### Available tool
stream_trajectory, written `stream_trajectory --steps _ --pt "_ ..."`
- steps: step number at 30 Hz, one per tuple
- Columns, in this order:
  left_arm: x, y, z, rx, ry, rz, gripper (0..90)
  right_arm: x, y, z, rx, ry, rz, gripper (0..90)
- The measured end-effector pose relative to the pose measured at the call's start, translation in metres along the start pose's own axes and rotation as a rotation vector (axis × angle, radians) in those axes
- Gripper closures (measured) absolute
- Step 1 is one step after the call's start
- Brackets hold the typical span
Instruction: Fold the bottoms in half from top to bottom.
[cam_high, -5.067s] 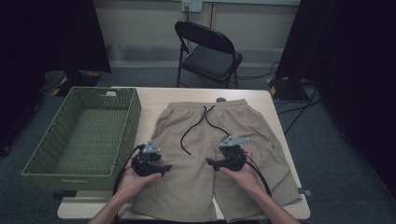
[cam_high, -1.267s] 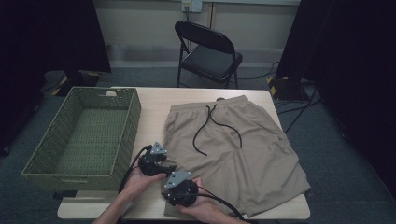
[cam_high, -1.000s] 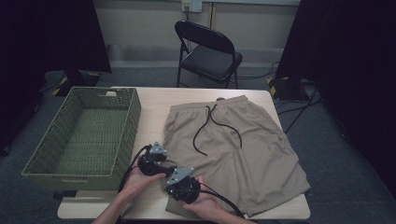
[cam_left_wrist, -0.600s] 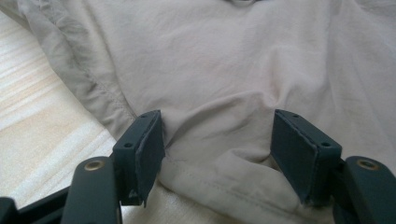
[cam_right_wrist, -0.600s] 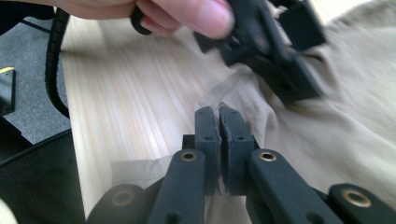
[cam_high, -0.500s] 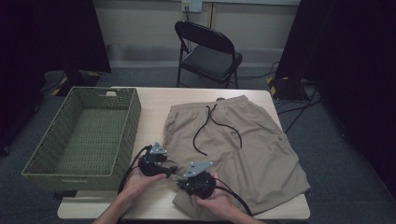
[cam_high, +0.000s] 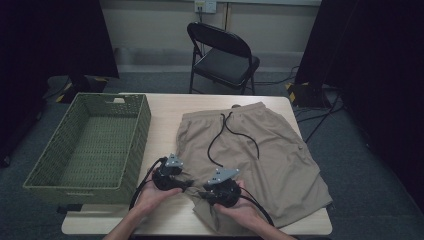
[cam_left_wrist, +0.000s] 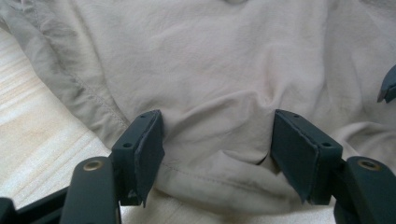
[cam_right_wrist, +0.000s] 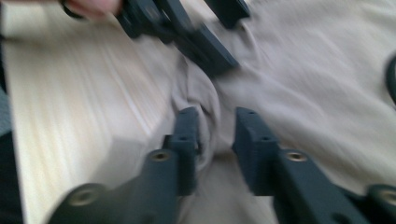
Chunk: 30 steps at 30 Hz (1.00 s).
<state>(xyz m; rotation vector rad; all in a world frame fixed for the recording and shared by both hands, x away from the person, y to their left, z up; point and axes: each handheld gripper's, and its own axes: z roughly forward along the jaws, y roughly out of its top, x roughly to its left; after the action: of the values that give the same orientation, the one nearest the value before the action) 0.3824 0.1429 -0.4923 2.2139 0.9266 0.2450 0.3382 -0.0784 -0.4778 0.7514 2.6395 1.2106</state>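
Khaki shorts (cam_high: 270, 150) with a dark drawstring lie folded on the wooden table (cam_high: 165, 107). My left gripper (cam_high: 188, 183) rests at their lower left edge, its jaws pointing right. In the left gripper view it (cam_left_wrist: 217, 126) stands open, with wrinkled cloth (cam_left_wrist: 210, 56) lying between the spread jaws. My right gripper (cam_high: 203, 193) sits just to the right and faces left. Its jaws (cam_right_wrist: 215, 126) have just been opening and stand apart around a raised ridge of the cloth (cam_right_wrist: 303, 93). The left gripper (cam_right_wrist: 222, 28) shows blurred beyond it.
A green woven basket (cam_high: 143, 125) stands empty on the table's left side, close to my left hand. A black folding chair (cam_high: 225, 55) stands beyond the far edge. Bare wood (cam_right_wrist: 84, 93) lies left of the shorts.
My right gripper has moved to the right, away from the left one, and its jaws have opened off the cloth. The left gripper has stayed in place.
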Motion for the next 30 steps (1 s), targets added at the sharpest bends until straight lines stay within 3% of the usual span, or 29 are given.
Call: stream_trajectory --steps 4,6,8,11,13,14,17,19,21,27,30 --pt "-0.001 -0.001 0.000 0.001 0.006 0.006 33.8 0.008 0.003 0.012 0.008 0.037 -0.008 56.4" --pt "0.000 -0.001 -0.001 0.004 0.014 0.006 34.0 0.010 0.002 0.018 0.015 0.059 -0.012 57.0" --pt "0.001 -0.001 -0.001 0.002 0.011 0.011 34.0 0.013 0.001 0.024 0.031 0.040 -0.022 62.3" --pt "0.002 -0.001 -0.002 0.007 0.020 0.010 35.1 0.014 0.001 0.025 0.030 0.019 -0.036 78.3" --pt "0.003 -0.001 -0.005 -0.029 0.093 0.003 37.4 0.012 0.002 0.022 0.017 0.020 -0.031 81.8" --pt "0.004 0.000 -0.006 -0.044 0.098 -0.013 35.9 0.011 0.002 0.019 0.014 0.016 -0.027 83.3" --pt "0.008 -0.002 -0.003 -0.023 0.049 -0.012 36.8 0.007 0.001 0.013 0.002 0.005 -0.010 82.1" --pt "0.006 -0.003 -0.002 -0.015 0.065 0.020 38.3 0.004 0.001 0.011 0.009 -0.014 -0.009 84.5" --pt "0.005 -0.002 -0.002 -0.011 0.064 0.011 38.3 0.000 0.001 0.011 0.009 -0.029 -0.003 85.7" --pt "0.001 -0.003 -0.002 -0.008 0.063 0.035 38.1 -0.013 0.002 0.012 0.022 -0.070 -0.004 86.3" --pt "-0.001 -0.003 -0.004 0.008 0.059 0.042 38.1 -0.018 -0.004 0.019 0.058 -0.085 -0.008 86.4"
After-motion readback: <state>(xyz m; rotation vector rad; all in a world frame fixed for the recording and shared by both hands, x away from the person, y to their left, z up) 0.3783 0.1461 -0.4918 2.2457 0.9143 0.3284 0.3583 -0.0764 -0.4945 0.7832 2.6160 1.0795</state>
